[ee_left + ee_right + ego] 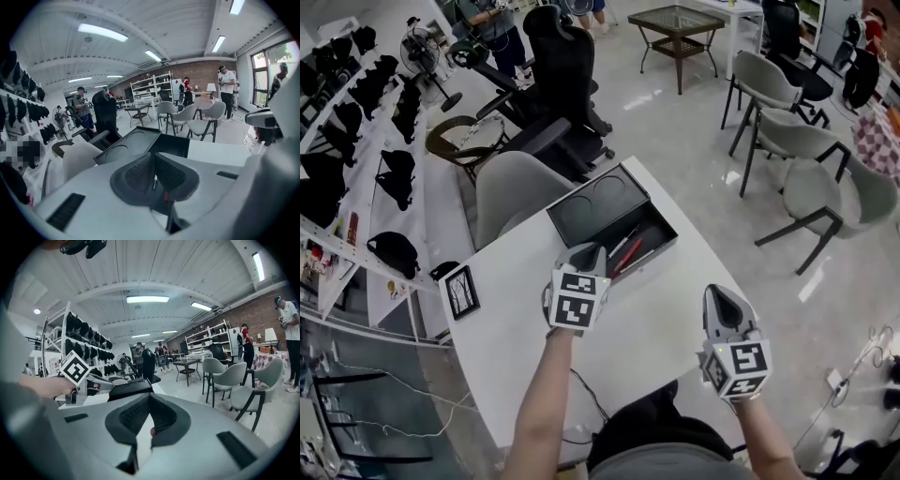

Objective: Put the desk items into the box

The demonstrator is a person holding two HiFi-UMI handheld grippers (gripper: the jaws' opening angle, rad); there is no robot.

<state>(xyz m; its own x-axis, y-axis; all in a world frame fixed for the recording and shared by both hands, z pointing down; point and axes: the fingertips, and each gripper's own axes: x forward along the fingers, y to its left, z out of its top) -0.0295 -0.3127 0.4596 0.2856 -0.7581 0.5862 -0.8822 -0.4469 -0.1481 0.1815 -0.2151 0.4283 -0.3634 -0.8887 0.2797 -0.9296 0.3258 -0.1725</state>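
Observation:
A black box (pixel 661 225) stands open at the far side of the white table (pixel 675 309), its lid (pixel 598 202) laid back. A red pen (pixel 629 255) and a black-and-white pen (pixel 622 246) lie inside it. My left gripper (pixel 592 251) hovers over the box's near edge, jaws drawn together with nothing gripped. In the left gripper view the box (pixel 136 143) lies just ahead of the left gripper (pixel 153 158), and a pen (pixel 154 182) shows below through the slit. My right gripper (pixel 719 295) is shut and empty over bare table to the right; the right gripper (pixel 150 397) faces the box (pixel 129 387).
A small black picture frame (pixel 460 292) stands at the table's left edge. A thin cable (pixel 586 394) runs over the near side. A grey chair (pixel 511 192) sits behind the box, a black office chair (pixel 562 56) beyond. Shelves of black items (pixel 356 112) line the left; grey chairs (pixel 806 178) stand right.

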